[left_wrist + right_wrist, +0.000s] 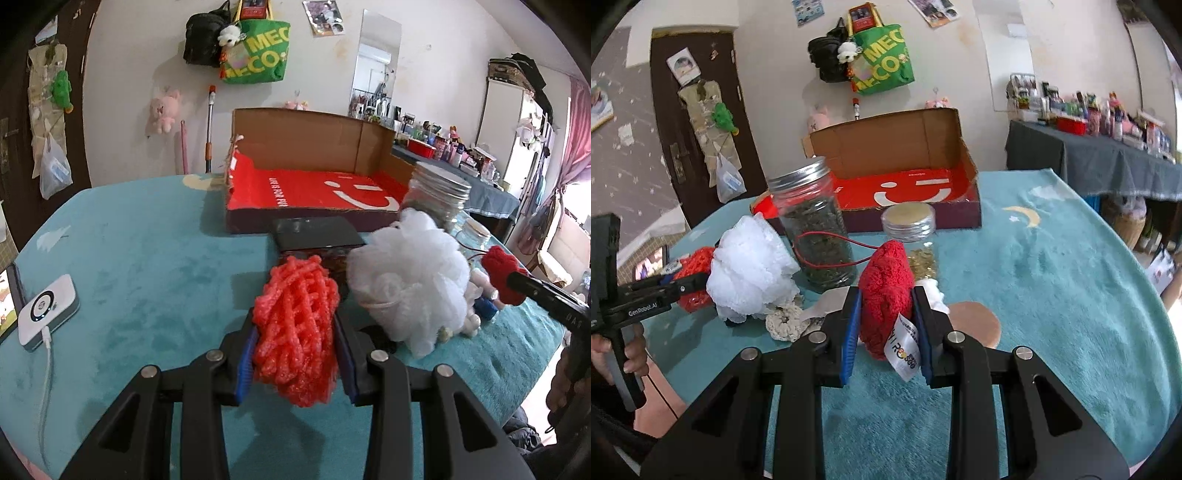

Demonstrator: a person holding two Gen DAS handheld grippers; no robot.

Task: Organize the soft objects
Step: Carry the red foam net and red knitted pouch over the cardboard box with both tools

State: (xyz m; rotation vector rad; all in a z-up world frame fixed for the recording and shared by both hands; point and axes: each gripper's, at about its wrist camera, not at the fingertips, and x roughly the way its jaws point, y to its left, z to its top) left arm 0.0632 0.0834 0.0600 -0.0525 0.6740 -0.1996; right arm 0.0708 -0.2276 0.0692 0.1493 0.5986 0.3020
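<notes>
My left gripper (295,332) is shut on a red foam net (295,325), held just above the teal table cover; it also shows in the right wrist view (692,271). My right gripper (886,317) is shut on a red knitted item (884,291) with a white label, seen from the left wrist view too (500,271). A white mesh bath puff (410,284) lies between the two grippers, also in the right wrist view (750,264). An open cardboard box (314,177) with a red smiley floor stands behind (908,184).
A tall glass jar (816,225) of dark herbs and a smaller jar (912,236) stand before the box. A black flat box (317,232), a cream crochet piece (783,321), a tan round pad (975,321) and a white device (46,310) with cable lie on the table.
</notes>
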